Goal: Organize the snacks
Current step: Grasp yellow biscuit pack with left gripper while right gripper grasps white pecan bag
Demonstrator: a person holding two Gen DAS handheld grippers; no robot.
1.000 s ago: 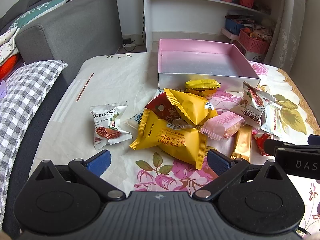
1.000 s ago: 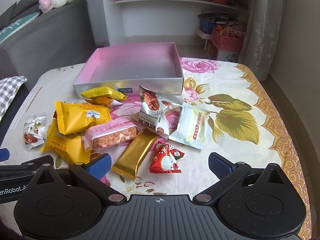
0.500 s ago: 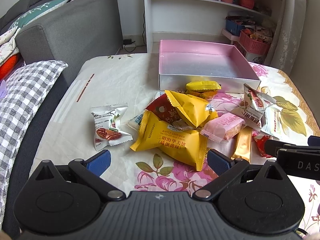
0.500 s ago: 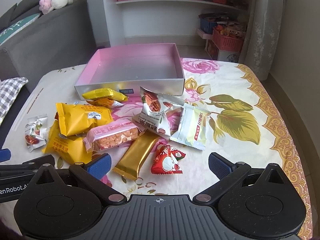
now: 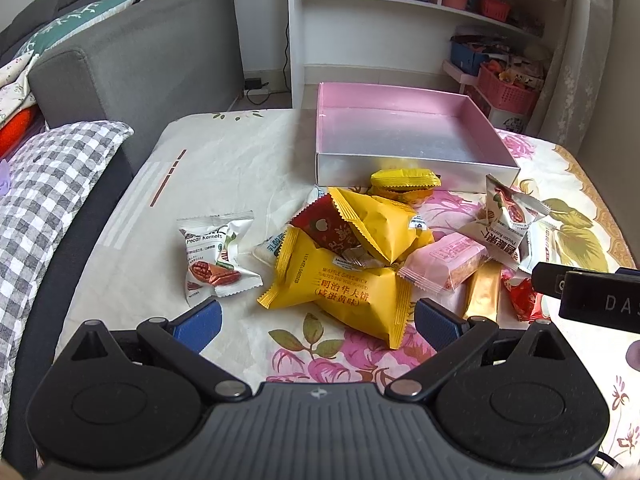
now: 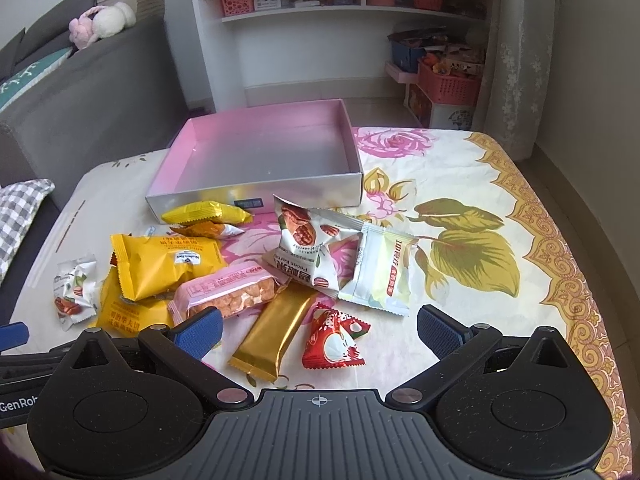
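Snacks lie heaped mid-counter on my floral cloth, just before the pink box, which holds nothing. A sofa flanks the left and shelves stand behind. Bare cloth runs right to the bordered edge. My gold bar points its long axis away and to the right. Left tongs and right tongs both gape wide, gripping nothing.
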